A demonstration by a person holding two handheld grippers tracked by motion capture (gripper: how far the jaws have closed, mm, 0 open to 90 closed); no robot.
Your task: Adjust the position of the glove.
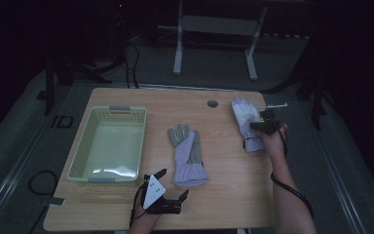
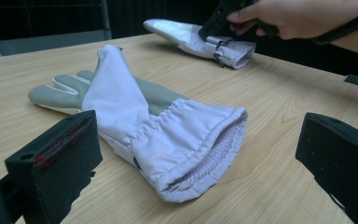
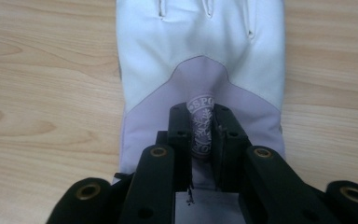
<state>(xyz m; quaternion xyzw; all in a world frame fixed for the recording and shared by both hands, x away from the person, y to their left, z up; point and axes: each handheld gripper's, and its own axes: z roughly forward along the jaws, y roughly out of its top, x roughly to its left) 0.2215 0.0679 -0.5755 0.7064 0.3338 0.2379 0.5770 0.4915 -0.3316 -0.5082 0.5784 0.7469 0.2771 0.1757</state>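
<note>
Two pale lilac gloves lie on the wooden table [image 1: 126, 214]. The near glove [image 1: 187, 156] [image 2: 168, 135] has a grey palm side and its cuff points toward me. My left gripper [image 1: 174, 183] [image 2: 198, 154] is open just short of that cuff, one jaw on either side, touching nothing. The far glove [image 1: 246, 119] [image 3: 200, 46] lies at the table's right rear. My right gripper [image 1: 265, 124] [image 3: 200, 135] is shut on it, pinching up a fold of fabric with a round logo near the wrist. In the left gripper view the far glove [image 2: 191, 39] lies under the person's hand.
A pale green plastic basket [image 1: 109, 111] sits on the left half of the table. A round cable hole [image 1: 212, 103] is near the far edge. Behind the table stand a white frame's legs [image 1: 177, 53] on grey floor.
</note>
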